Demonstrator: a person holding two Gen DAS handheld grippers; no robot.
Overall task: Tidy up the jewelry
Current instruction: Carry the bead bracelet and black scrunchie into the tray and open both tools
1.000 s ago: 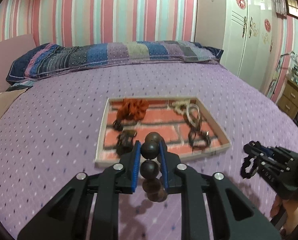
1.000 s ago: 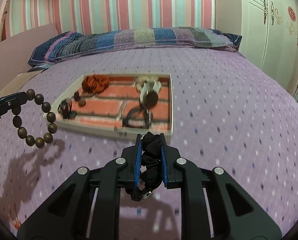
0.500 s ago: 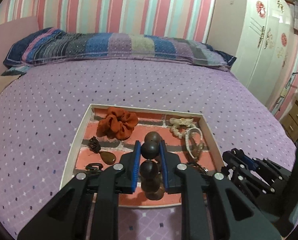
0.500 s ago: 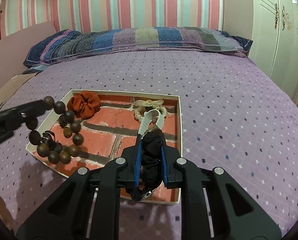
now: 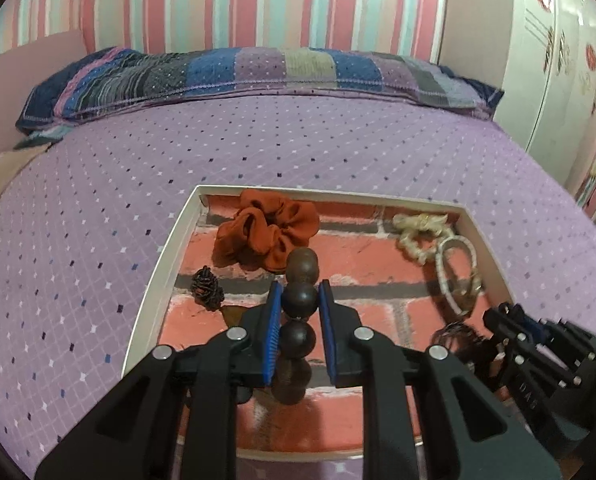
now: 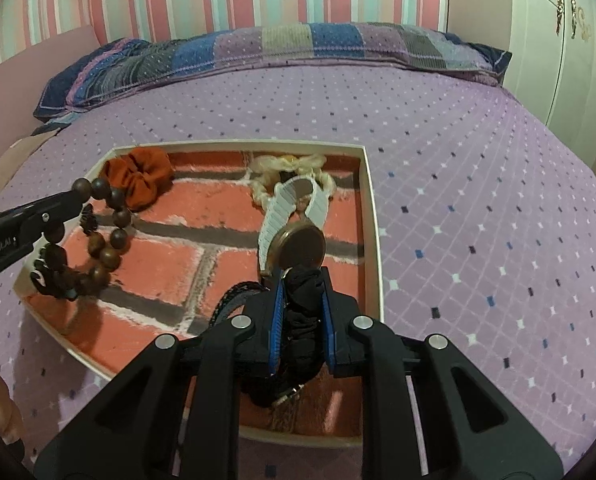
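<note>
A white-rimmed tray (image 5: 165, 248) with a brick-pattern floor lies on the purple bed; it also shows in the right wrist view (image 6: 372, 216). My left gripper (image 5: 300, 300) is shut on a brown wooden bead bracelet (image 5: 301, 268) and holds it over the tray's left part; the bracelet (image 6: 109, 236) hangs in a loop in the right wrist view. My right gripper (image 6: 302, 292) is shut on a black fabric hair tie (image 6: 304, 312) over the tray's near right part. In the tray lie an orange scrunchie (image 5: 265, 232), a cream scrunchie (image 5: 418, 232), a white band with a bronze disc (image 6: 298, 240) and small dark pieces (image 5: 207, 288).
A striped patchwork pillow (image 5: 237, 72) lies along the head of the bed. A white wardrobe (image 5: 558, 60) stands to the right. The purple bedspread (image 5: 77, 240) stretches around the tray on all sides.
Both grippers have moved forward from the bedspread in front of the tray to over the tray, each still holding its item. The tray now looks much closer.
</note>
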